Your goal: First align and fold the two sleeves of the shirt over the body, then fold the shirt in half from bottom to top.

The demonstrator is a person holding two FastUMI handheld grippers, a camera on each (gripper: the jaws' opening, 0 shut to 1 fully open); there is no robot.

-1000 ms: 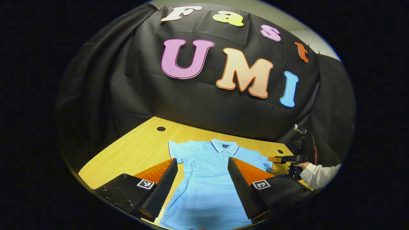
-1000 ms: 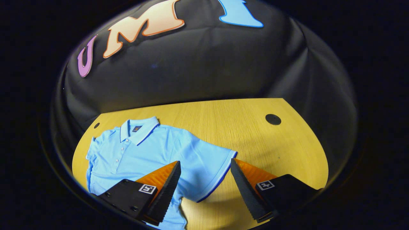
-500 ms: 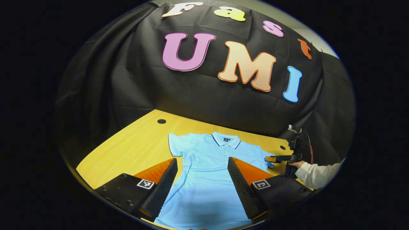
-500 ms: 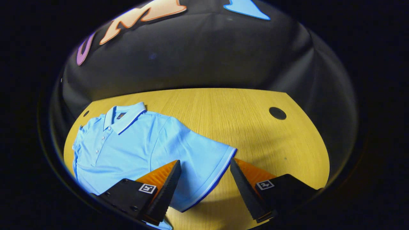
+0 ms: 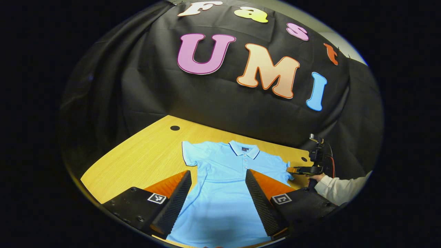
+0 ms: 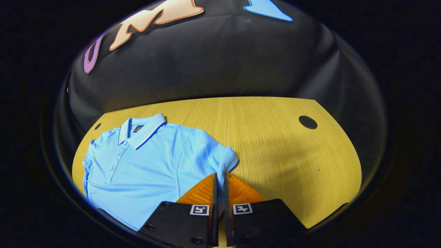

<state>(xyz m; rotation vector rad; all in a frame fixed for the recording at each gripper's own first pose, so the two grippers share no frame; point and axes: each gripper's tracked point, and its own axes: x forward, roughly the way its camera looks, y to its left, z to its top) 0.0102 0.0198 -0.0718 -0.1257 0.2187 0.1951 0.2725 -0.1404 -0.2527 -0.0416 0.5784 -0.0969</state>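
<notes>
A light blue polo shirt (image 5: 224, 179) lies flat, front up, on the wooden table (image 5: 144, 162), collar toward the booth wall. My left gripper (image 5: 218, 174) hovers open over the shirt's body, its fingers spread to either side of the chest. In the right gripper view the shirt (image 6: 148, 162) lies at the left, and my right gripper (image 6: 219, 177) is shut on the edge of the shirt's sleeve (image 6: 225, 160), which bunches up between the fingers. In the left gripper view that right gripper (image 5: 293, 169) shows at the sleeve end, held by a hand in a white sleeve (image 5: 339, 191).
Round black holes sit in the table top near the far corners (image 5: 175, 128) (image 6: 307, 122). Bare wood (image 6: 282, 148) stretches to the right of the shirt. The black cloth wall closes off the back and sides.
My right gripper has gone from wide open around the sleeve hem to shut on it, gathering the cloth. The left gripper has barely shifted and stays open.
</notes>
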